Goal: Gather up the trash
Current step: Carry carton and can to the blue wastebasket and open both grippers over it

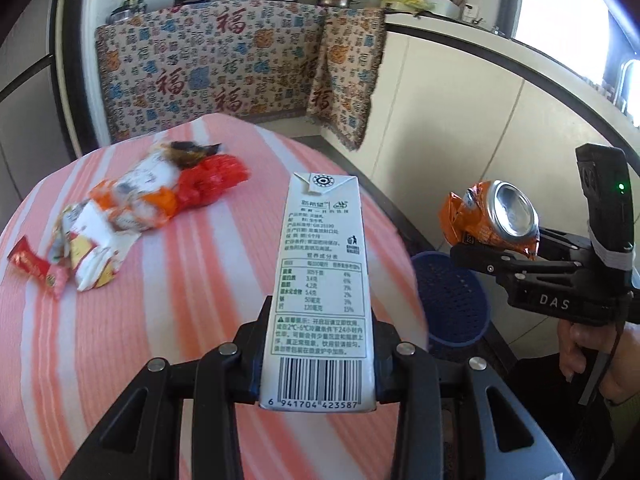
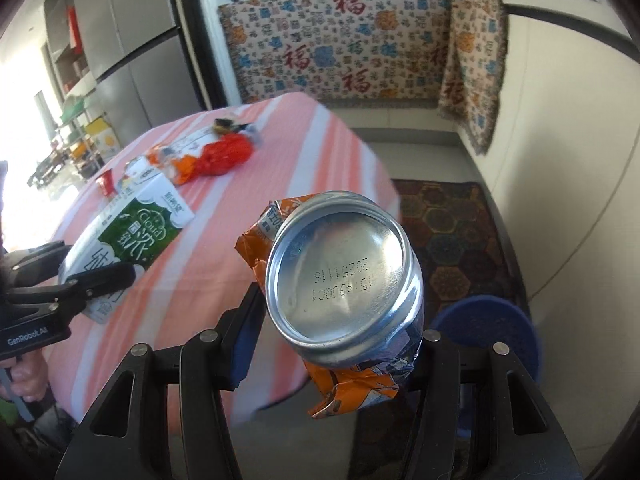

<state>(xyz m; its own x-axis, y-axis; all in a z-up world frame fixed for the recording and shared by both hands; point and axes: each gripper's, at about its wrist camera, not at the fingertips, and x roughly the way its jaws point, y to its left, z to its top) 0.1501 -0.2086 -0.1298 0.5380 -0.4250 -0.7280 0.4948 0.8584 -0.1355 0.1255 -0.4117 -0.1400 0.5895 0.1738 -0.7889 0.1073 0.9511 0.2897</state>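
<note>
Tongs loaded: left tongs (image 1: 320, 344) clamp a milk carton (image 1: 320, 280) above the bench (image 1: 120, 340); right tongs (image 2: 332, 344) grip a crushed can (image 2: 344, 276). Release each squarely over the blue bin (image 2: 486, 320), near the floor.

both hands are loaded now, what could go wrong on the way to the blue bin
1. The crushed orange can sits crooked between the right gripper fingers, its torn wall jutting out, so it may slip before it is over the blue basket.
2. The left gripper holds the milk carton only near its barcode end; the long free end could swing or tip.
3. The basket stands low beside the striped table, so a drop from here might miss it.
</note>
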